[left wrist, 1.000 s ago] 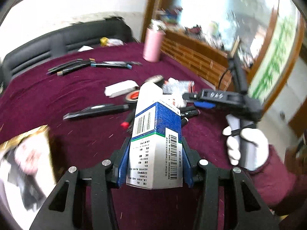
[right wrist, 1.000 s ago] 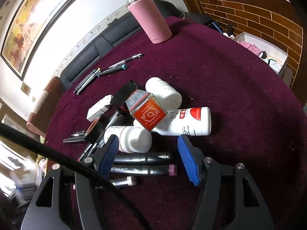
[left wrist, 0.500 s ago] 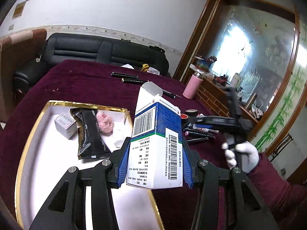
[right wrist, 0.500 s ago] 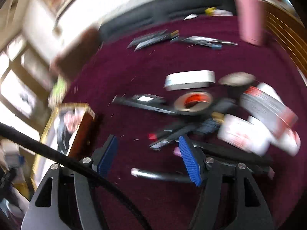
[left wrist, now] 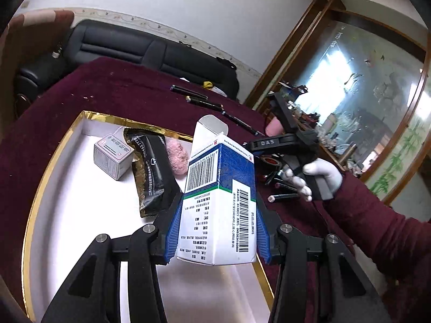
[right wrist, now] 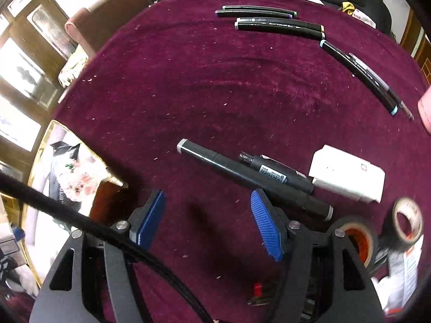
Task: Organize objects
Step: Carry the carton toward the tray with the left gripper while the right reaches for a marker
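Left gripper (left wrist: 216,228): jaws shut tight on the blue and white box (left wrist: 219,202), one blue pad on each side, flap end up. A second ago, box up over the messy pile on the red tabletop (right wrist: 215,94); now up over the white tray with the gold rim (left wrist: 51,167). Already in the tray: small grey box (left wrist: 113,154), black packet (left wrist: 152,172), pink fluffy thing (left wrist: 176,156). So, most likely time to set the box down in the tray.

Right gripper (right wrist: 207,220): jaws partly open, nothing between them, just red cloth below. Swung away from the bottles; now near the black marker (right wrist: 242,173), white flat box (right wrist: 347,173) and tape rolls (right wrist: 361,238). Maybe next pick: the marker.
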